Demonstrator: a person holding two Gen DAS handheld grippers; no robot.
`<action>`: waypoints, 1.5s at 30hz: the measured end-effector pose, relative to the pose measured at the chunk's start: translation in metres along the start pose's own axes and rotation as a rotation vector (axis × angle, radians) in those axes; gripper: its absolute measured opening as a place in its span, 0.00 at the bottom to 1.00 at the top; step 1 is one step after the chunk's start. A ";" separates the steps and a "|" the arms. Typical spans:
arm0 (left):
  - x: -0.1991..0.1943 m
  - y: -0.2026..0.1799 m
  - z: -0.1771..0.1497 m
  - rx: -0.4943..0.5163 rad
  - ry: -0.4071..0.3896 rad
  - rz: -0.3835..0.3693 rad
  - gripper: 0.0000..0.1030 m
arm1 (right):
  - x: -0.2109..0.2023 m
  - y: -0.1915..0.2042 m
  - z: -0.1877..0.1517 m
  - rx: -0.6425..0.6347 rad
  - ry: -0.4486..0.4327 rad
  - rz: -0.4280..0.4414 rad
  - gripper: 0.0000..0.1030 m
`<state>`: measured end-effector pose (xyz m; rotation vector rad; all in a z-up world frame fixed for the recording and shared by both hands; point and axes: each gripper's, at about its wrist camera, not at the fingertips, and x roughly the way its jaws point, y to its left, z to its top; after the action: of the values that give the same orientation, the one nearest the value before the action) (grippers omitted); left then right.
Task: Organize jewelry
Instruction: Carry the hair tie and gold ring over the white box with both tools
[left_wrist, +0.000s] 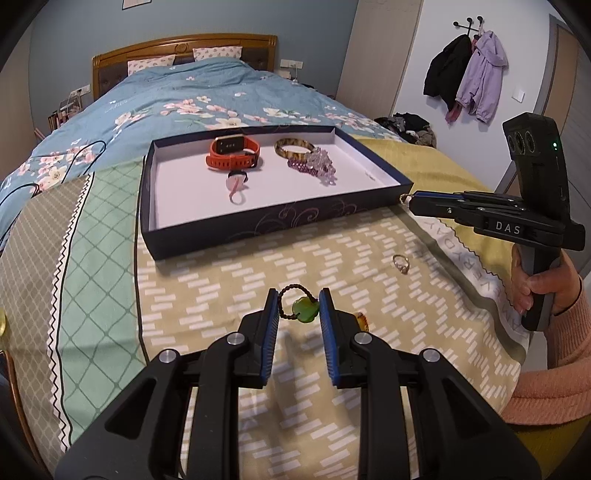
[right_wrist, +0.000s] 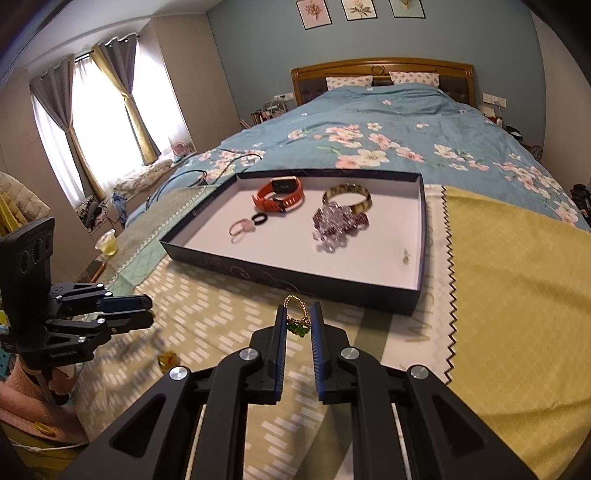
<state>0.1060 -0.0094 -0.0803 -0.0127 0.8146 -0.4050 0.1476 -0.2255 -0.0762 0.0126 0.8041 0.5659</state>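
left gripper (left_wrist: 298, 308): my jaws stand apart around the green pendant (left_wrist: 305, 312) on its dark beaded cord, lying on the patterned cloth (left_wrist: 221, 280).
right gripper (right_wrist: 297, 323): my jaws are pinched on a gold chain (right_wrist: 295, 303) with a green charm, held just short of the tray (right_wrist: 295, 280).
handling: the pendant looks light, hard and slick; its cord is limp. i judge the stone the surer hold.
still out: a ring (left_wrist: 400, 263) and an amber piece (left_wrist: 362, 319) lie on the cloth.
hard to see: the amber piece is half hidden behind my left finger; the charm's shape is blurred.

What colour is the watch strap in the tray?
Orange-red watch; clearest in the left wrist view.
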 end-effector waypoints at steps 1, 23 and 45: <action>-0.001 0.000 0.001 0.000 -0.005 0.001 0.22 | 0.000 0.001 0.001 -0.001 -0.003 0.002 0.11; -0.007 0.006 0.027 -0.006 -0.083 0.032 0.22 | 0.001 0.009 0.018 -0.011 -0.051 0.025 0.11; 0.005 0.008 0.063 0.008 -0.121 0.054 0.22 | 0.016 0.006 0.041 -0.026 -0.054 0.023 0.11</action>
<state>0.1567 -0.0131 -0.0416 -0.0079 0.6927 -0.3526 0.1817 -0.2045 -0.0576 0.0134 0.7446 0.5956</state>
